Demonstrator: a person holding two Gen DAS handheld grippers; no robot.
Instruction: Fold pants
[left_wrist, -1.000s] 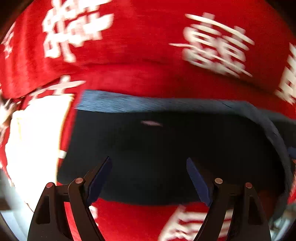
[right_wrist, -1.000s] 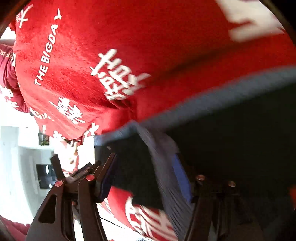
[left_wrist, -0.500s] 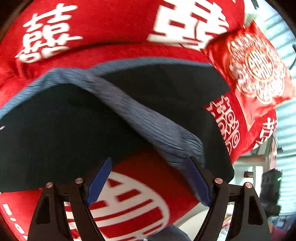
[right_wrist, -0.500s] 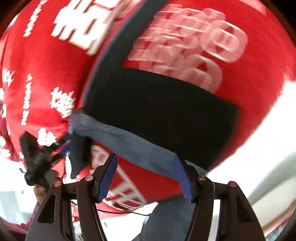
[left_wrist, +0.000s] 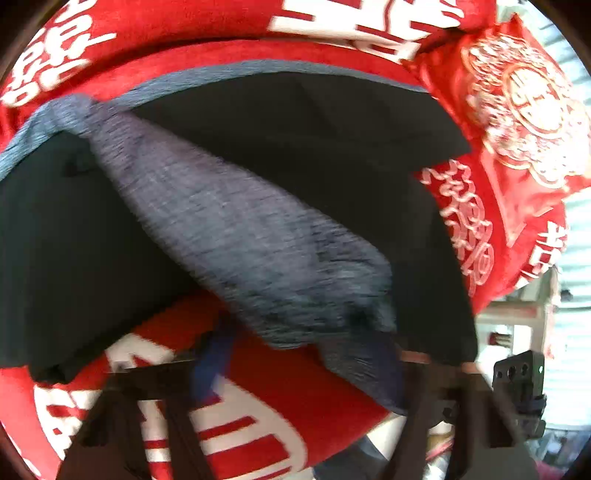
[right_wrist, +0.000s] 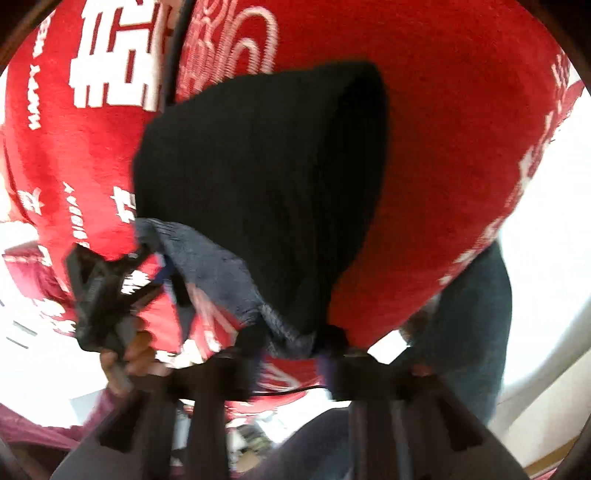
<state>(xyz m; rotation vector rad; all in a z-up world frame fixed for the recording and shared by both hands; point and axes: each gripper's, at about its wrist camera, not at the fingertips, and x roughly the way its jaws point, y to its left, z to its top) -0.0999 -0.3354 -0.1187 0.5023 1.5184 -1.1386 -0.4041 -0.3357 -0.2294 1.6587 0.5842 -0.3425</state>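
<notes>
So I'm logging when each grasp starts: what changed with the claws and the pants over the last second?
Both claws closed in. The right claw, wide open half a second ago, now pinches the grey waistband of the black pants. The left claw has narrowed around bunched waistband, lifted off the red blanket; its grip is blurred. The pants' far part remains on the blanket.

Motion blurs both views. The waistband (left_wrist: 258, 236) hides the left gripper's (left_wrist: 306, 354) right finger and fills the right gripper's (right_wrist: 286, 341) jaws.
</notes>
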